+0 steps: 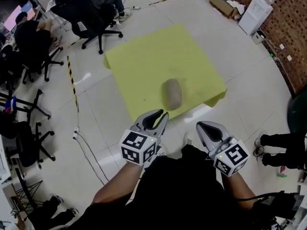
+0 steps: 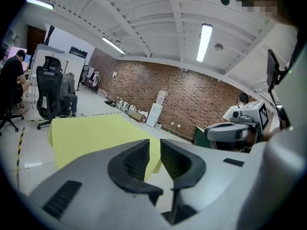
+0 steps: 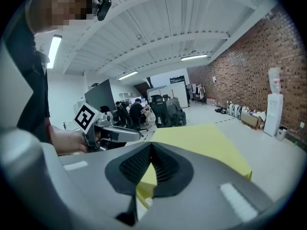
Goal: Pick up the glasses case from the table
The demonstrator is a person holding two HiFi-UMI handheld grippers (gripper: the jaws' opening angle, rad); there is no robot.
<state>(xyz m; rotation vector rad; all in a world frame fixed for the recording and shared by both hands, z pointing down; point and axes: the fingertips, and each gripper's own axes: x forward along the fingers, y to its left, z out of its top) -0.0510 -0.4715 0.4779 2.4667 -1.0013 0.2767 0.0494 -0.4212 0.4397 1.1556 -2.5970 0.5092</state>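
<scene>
We look down on a pale, glossy tiled floor (image 1: 96, 109) in an open office. At far left, black office chairs (image 1: 93, 20) stand on their castors with people seated among them, and a strip of yellow-and-black tape (image 1: 72, 80) runs across the tiles.

Toward the middle stands a low table (image 1: 144, 61) draped in a yellow-green cloth. The glasses case (image 1: 172, 93), a grey-brown oblong, lies flat on that cloth close to the table's near edge, with its long side running away from us.

Just short of that edge we hold the left gripper (image 1: 160, 114), its tips aimed up at the case but apart from it. In the left gripper view its fingers stand a narrow slot apart, and only the cloth and the floor beyond show through the gap.

Further right is the right gripper (image 1: 199, 124), off the table's near corner and well clear of the case. Its fingers meet at the tips, with nothing between them.

At upper right a white water dispenser (image 1: 254, 14) stands against a brick wall (image 1: 290, 42), and someone's dark shoes (image 1: 276, 140) show at the right edge.
</scene>
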